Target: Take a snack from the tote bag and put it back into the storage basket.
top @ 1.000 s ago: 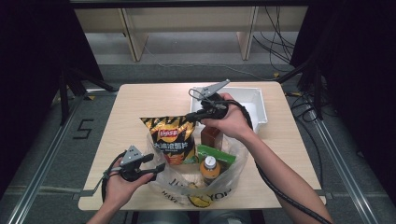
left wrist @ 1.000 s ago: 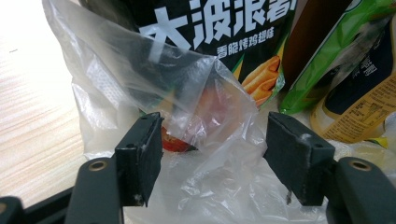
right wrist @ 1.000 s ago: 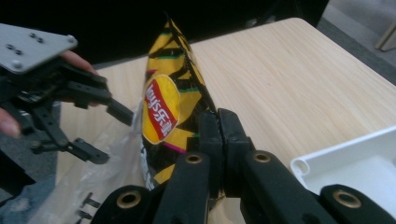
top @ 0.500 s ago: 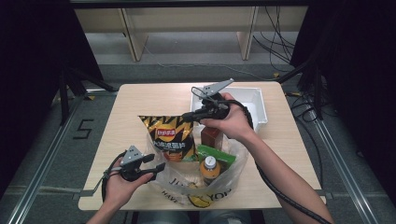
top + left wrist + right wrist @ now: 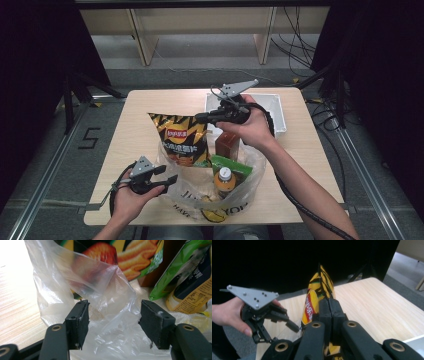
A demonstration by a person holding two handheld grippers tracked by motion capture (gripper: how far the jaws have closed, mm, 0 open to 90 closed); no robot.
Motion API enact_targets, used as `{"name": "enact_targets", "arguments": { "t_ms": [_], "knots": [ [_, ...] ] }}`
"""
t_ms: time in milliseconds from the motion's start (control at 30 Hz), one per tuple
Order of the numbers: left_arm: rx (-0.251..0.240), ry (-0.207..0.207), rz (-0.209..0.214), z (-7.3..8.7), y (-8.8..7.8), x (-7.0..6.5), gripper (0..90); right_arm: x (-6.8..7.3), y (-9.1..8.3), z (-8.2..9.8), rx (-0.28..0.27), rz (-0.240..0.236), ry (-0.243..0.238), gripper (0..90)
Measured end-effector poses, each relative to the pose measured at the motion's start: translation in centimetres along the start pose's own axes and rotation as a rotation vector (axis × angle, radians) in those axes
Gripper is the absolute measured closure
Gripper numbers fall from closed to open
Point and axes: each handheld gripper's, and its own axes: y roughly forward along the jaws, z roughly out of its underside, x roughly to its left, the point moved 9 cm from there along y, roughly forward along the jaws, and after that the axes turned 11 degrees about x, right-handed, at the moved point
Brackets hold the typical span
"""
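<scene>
My right gripper [image 5: 201, 117] [image 5: 329, 302] is shut on the top edge of a yellow-and-black chip bag [image 5: 182, 140] [image 5: 315, 297]. The bag hangs upright at the left rim of a clear plastic bag [image 5: 240, 192] [image 5: 107, 290]. Inside that bag stand a brown box [image 5: 230, 144], a green packet [image 5: 231, 164] [image 5: 172, 272] and a yellow-labelled bottle [image 5: 225, 177] [image 5: 190, 297]. My left gripper [image 5: 170, 176] [image 5: 113, 317] [image 5: 293, 327] sits at the plastic bag's near-left rim. Its jaws have just been closing a little. They still stand apart, with loose film between them and not pinched.
The wooden table [image 5: 145, 110] bears a white tray [image 5: 277, 107] at its back right, behind my right hand. Dark stands and cables flank the table. Bare tabletop lies to the left of the chip bag.
My right gripper has shifted slightly to the left with the chip bag in it. The left hand has stayed in place at the plastic bag's rim.
</scene>
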Motion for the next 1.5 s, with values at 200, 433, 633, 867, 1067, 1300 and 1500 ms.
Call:
{"name": "enact_targets", "arguments": {
  "t_ms": [200, 433, 633, 867, 1067, 1300, 1500],
  "knots": [
    [-0.003, 0.013, 0.008, 0.0, 0.1, 0.0, 40.0, -0.1, -0.8, -0.9, -0.044, 0.006, -0.022, 90.0],
    [0.007, 0.018, 0.007, 0.0, 0.1, 0.0, 40.0, 0.0, -1.8, -2.1, -0.094, 0.017, -0.025, 90.0],
    [0.008, 0.018, 0.002, 0.1, 0.2, 0.0, 40.0, -0.1, -2.6, -2.9, -0.131, 0.017, -0.022, 90.0],
    [0.005, -0.005, 0.008, 0.1, 0.3, -0.2, 40.1, 0.0, -3.5, -4.2, -0.172, 0.027, -0.026, 90.0],
    [0.006, -0.006, 0.011, 0.2, 0.3, -0.2, 40.1, -0.1, -4.3, -5.0, -0.204, 0.037, -0.016, 90.0],
    [0.009, -0.005, 0.011, 0.2, 0.4, -0.3, 40.2, -0.4, -5.5, -6.0, -0.237, 0.051, -0.011, 90.0],
    [0.029, 0.015, 0.002, 0.4, 0.3, 0.0, 40.2, -0.9, -7.0, -6.9, -0.270, 0.085, -0.017, 90.0]
  ]
}}
